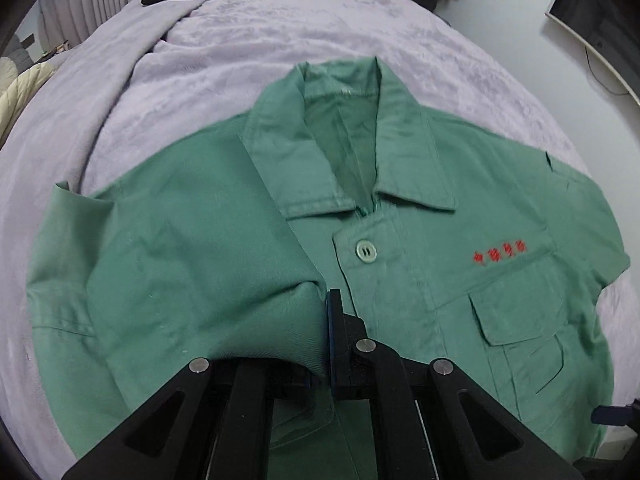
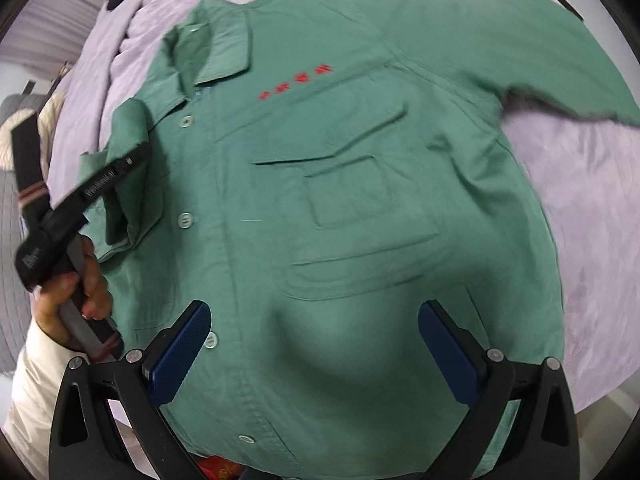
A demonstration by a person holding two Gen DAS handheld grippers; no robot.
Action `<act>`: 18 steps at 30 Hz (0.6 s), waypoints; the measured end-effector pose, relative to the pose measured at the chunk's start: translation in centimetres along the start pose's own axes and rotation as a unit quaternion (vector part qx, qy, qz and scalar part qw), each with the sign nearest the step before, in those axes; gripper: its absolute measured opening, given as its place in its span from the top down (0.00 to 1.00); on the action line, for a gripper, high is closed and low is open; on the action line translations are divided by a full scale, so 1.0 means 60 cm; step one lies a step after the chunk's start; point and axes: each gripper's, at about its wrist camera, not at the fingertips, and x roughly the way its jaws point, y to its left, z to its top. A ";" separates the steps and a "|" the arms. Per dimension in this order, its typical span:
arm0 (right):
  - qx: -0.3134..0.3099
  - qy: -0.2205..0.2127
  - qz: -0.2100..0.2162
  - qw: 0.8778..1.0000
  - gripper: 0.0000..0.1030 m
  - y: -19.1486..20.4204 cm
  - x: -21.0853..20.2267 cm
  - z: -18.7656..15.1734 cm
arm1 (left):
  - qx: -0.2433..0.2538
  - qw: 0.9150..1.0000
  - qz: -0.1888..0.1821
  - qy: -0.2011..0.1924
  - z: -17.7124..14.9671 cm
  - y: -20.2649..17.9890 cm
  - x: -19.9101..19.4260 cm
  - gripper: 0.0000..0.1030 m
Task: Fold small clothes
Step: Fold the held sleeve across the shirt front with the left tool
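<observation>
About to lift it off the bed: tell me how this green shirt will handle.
The green shirt probably hangs limp: its sleeve already bends where the left gripper pinches it. Likely light, and it may drag on the fuzzy blanket.

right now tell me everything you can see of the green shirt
The green shirt looks like sturdy woven cotton, lying face up and buttoned on the lilac bedspread. It has a collar, pale buttons, a flapped chest pocket and red embroidered characters. One sleeve is folded in over the front, pinched by the shut left gripper; the other sleeve lies spread out. The open right gripper hangs over its lower front.
</observation>
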 end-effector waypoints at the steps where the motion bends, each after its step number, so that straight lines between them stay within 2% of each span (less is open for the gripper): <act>1: 0.004 0.001 0.000 1.000 0.00 -0.006 0.002 -0.001 | 0.003 1.000 0.003 0.003 -0.007 -0.003 0.002 0.94; 5: 0.005 0.003 -0.002 1.000 0.00 -0.016 -0.002 -0.003 | 0.001 1.000 0.029 -0.005 -0.017 -0.003 -0.011 0.92; 6: 0.004 0.001 -0.003 1.000 0.00 -0.016 -0.002 -0.002 | -0.002 0.999 0.034 -0.010 -0.016 0.000 -0.018 0.74; 7: 0.003 -0.001 -0.003 1.000 0.00 -0.015 -0.004 -0.002 | -0.004 0.999 0.040 -0.014 -0.012 0.004 -0.025 0.33; 8: 0.001 -0.003 -0.003 1.000 0.00 -0.012 -0.005 0.001 | -0.006 0.999 0.045 -0.019 -0.010 0.007 -0.034 0.15; 9: -0.003 -0.007 -0.003 1.000 0.00 -0.006 -0.009 0.004 | -0.005 0.998 0.055 -0.030 -0.009 0.008 -0.049 0.03; 12: -0.021 -0.015 -0.004 1.000 0.00 0.012 -0.015 0.018 | 0.012 0.997 0.072 -0.040 -0.001 0.020 -0.079 0.03; 14: -0.041 -0.019 -0.009 0.999 0.00 0.034 -0.017 0.027 | 0.001 0.995 0.085 -0.044 -0.008 0.041 -0.104 0.03; 16: -0.075 -0.028 -0.013 0.997 0.00 0.071 -0.020 0.038 | -0.028 0.994 0.096 -0.054 -0.025 0.085 -0.138 0.03; 18: -0.113 -0.038 -0.014 0.993 0.00 0.111 -0.021 0.047 | -0.070 0.991 0.106 -0.045 -0.048 0.141 -0.160 0.03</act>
